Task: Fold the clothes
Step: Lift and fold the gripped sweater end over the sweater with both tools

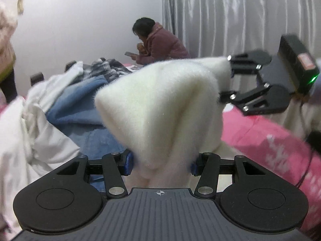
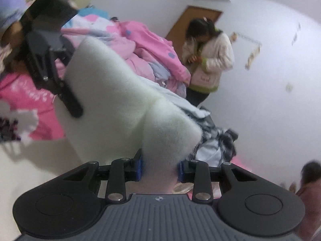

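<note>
A white fleece garment (image 1: 160,100) hangs stretched in the air between my two grippers, above the bed. In the left wrist view my left gripper (image 1: 161,165) is shut on one bunched end of it, with the blue pads pressing on both sides. My right gripper (image 1: 225,78) grips the far corner at the upper right. In the right wrist view the right gripper (image 2: 160,169) pinches its end of the garment (image 2: 112,92). The left gripper (image 2: 72,78) holds the other end at the upper left. The garment hides most of the bed under it.
Blue jeans (image 1: 80,108), white cloth (image 1: 30,130) and a plaid shirt (image 1: 108,68) are heaped on the pink bedcover (image 1: 260,136). Pink quilts (image 2: 144,46) are piled behind. One person sits by the curtain (image 1: 160,42); another stands near the door (image 2: 208,60).
</note>
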`<state>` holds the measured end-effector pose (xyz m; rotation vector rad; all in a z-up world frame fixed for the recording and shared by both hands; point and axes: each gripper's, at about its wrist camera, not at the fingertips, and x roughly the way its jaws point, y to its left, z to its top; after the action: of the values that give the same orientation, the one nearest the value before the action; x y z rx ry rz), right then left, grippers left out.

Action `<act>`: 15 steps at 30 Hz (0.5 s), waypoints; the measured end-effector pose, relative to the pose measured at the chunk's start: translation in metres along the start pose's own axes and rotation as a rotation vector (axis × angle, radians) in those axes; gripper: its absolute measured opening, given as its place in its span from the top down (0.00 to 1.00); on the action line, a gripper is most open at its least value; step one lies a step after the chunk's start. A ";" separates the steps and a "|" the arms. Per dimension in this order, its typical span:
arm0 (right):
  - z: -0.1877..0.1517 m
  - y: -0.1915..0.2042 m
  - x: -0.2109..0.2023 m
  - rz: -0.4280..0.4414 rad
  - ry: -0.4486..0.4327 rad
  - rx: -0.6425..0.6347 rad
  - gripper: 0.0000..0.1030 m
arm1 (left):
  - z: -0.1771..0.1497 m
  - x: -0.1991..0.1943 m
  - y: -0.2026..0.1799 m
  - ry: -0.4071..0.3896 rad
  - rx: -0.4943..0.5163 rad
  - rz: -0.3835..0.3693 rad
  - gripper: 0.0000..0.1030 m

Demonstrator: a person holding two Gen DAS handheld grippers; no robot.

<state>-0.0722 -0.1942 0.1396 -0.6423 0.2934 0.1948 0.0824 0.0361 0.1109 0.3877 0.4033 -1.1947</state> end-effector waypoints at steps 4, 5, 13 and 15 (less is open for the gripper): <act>-0.010 0.035 -0.021 -0.069 -0.051 -0.196 0.65 | -0.010 -0.004 -0.016 0.000 0.073 0.025 0.51; -0.014 0.044 -0.026 -0.082 -0.068 -0.246 0.65 | -0.013 -0.006 -0.019 0.003 0.093 0.034 0.51; -0.041 0.088 -0.056 -0.070 -0.097 -0.374 0.65 | -0.046 -0.013 -0.058 0.042 0.277 0.074 0.51; -0.047 0.097 -0.063 -0.058 -0.071 -0.369 0.65 | -0.056 -0.012 -0.070 0.041 0.335 0.089 0.50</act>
<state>-0.1671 -0.1529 0.0700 -1.0052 0.1704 0.2179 0.0074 0.0509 0.0627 0.7133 0.2174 -1.1699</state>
